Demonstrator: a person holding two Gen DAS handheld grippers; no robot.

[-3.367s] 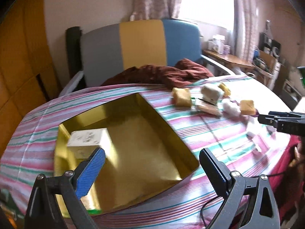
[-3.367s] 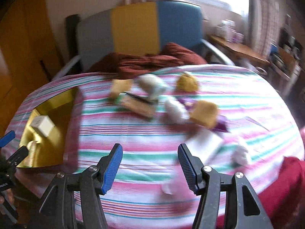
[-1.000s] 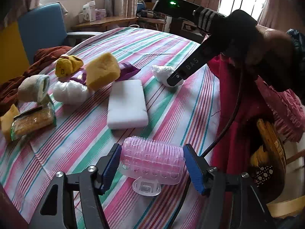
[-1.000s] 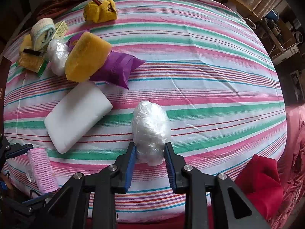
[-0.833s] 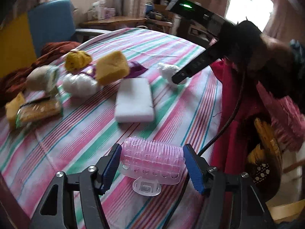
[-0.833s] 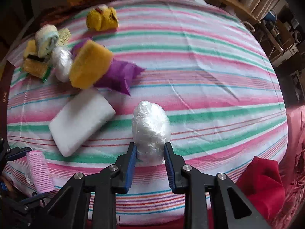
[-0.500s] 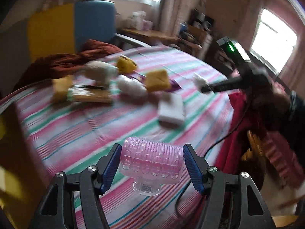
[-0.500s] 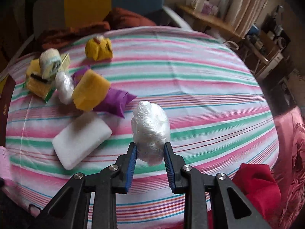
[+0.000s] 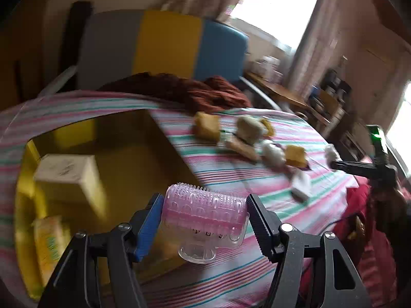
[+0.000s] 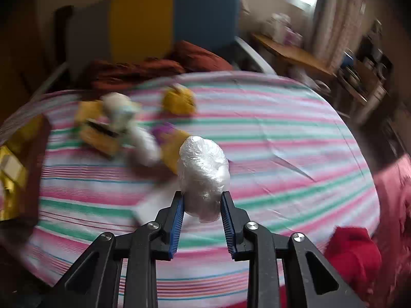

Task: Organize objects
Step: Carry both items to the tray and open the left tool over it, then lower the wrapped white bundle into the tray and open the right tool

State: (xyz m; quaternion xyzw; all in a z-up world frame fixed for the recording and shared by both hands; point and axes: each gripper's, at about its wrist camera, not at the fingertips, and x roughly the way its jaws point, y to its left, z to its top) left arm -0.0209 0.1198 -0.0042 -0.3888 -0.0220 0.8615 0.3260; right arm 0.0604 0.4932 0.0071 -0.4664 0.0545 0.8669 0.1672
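My left gripper (image 9: 204, 214) is shut on a pink bristled brush (image 9: 205, 211) with a clear base, held in the air over the near right corner of the gold box (image 9: 133, 154). The box holds a cream carton (image 9: 68, 177) and a yellow-green packet (image 9: 51, 243). My right gripper (image 10: 202, 206) is shut on a white plastic-wrapped bundle (image 10: 204, 172), lifted above the striped cloth (image 10: 269, 138). That same gripper (image 9: 341, 165) shows in the left wrist view at the far right with the bundle (image 9: 330, 152) at its tip.
Yellow sponges (image 9: 206, 127), a wrapped bar (image 9: 241, 147), a second white bundle (image 9: 273, 154) and a white block (image 9: 300, 183) lie across the cloth. A brown cloth (image 9: 179, 89) and a grey-yellow-blue chair (image 9: 164, 43) stand behind. Red fabric (image 10: 354, 254) hangs at the near right edge.
My left gripper has carried the brush off the cloth and swung left to the gold box. My right gripper has lifted the white bundle off the cloth and tipped up.
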